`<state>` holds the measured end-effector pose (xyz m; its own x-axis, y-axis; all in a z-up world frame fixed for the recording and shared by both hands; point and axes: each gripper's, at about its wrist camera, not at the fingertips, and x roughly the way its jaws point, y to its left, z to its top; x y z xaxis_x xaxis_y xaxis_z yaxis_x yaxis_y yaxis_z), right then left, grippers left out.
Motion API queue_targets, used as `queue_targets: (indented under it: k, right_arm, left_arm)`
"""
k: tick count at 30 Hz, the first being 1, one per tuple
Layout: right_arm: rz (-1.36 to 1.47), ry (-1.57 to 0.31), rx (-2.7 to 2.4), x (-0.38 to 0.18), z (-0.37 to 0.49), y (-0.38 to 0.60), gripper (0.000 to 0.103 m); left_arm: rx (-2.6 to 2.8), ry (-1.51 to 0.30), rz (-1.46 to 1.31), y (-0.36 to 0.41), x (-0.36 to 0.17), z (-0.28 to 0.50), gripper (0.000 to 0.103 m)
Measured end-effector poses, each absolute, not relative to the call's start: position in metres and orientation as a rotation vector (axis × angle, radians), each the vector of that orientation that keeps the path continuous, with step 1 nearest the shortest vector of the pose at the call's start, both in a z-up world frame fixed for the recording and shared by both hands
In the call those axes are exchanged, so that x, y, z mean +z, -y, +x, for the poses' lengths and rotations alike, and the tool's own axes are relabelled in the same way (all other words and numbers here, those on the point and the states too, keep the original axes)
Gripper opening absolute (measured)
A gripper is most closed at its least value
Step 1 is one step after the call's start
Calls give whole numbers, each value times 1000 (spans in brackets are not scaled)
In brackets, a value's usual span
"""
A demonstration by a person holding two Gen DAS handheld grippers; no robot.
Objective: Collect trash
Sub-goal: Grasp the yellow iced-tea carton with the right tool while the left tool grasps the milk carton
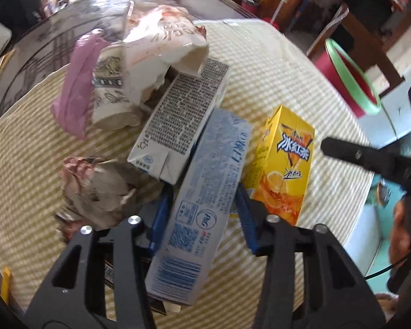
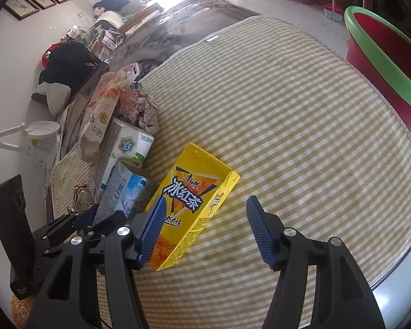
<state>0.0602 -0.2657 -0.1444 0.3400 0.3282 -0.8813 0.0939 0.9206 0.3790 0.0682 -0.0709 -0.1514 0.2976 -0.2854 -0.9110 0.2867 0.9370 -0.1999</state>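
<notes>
Left gripper [image 1: 202, 213] nearest lens, blue pads [image 1: 246, 219] clamped on sides of pale blue toothpaste box [image 1: 202, 181]; box slanted, far end resting on white milk carton [image 1: 178, 120]. Recommended: lift clear of pile before swinging toward red bin with green rim [image 1: 350, 79] beyond table edge. Right gripper [image 2: 205, 229] open wide, holding nothing; left pad just beside yellow iced tea carton [image 2: 191, 205], right pad well apart. Carton lying on striped cloth [image 2: 287, 137]. Crumpled paper [image 1: 101, 189], paper cup [image 1: 112, 87], snack bag [image 1: 164, 35] awaiting collection.
</notes>
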Motion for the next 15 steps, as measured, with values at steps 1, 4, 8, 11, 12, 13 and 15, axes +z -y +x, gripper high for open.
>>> queue_targets:
  k: [1,4,8,11,12,13,15]
  right_arm:
    - [398,-1230,156,-144,62,262,59]
    - [401,-1255,153,-150,67,253,59]
    - [362,-1288,147,-158,81,231,71]
    - [346,-1318,139,-167,90,217,75]
    - [343,-1326,140,-170,93,212,78]
    - [335,-1332,135,-173,95,209,80]
    - [291,-1329,128,-177,99,200,80]
  left_arm:
    - [-372,-1198,-12,67,-148,65,38]
    - [-334,-1152,-81,52,-135,51,37]
    - [-277,-1134,-147,36,-129,41,37]
    - [-251,-1129,-167,29,-125,38,37]
    - [-248,-1128,-174,26,-125,35,37]
    - [-245,-1129,-185,22,-125,34,37]
    - [-247,-1137,-198,19,-126,30,37]
